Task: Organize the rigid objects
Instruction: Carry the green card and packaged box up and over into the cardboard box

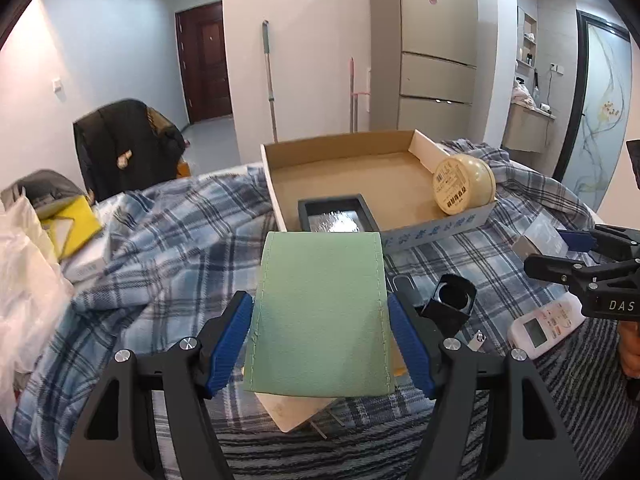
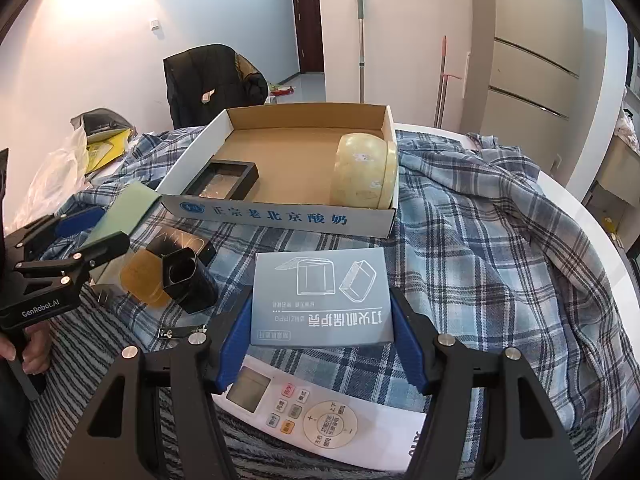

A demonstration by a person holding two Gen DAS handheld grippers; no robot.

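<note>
Just in front of the cardboard tray (image 1: pixel 440 227), the left claw (image 1: pixel 320 344) is clenched on a green case (image 1: pixel 320 312) across its stitched side edges; it looks light and stiff, slightly padded. To its right, equally near the tray's front wall, the right claw (image 2: pixel 320 336) grips a small grey box (image 2: pixel 320 300), light and crushable, by its short sides. Both claws tilt downward toward the tray.

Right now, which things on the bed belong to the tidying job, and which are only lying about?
Job:
cardboard tray
green case in left tool
grey box in right tool
cream jar
black tray
black cup
remote control

Lying about:
plaid blanket
jacket
mop
</note>
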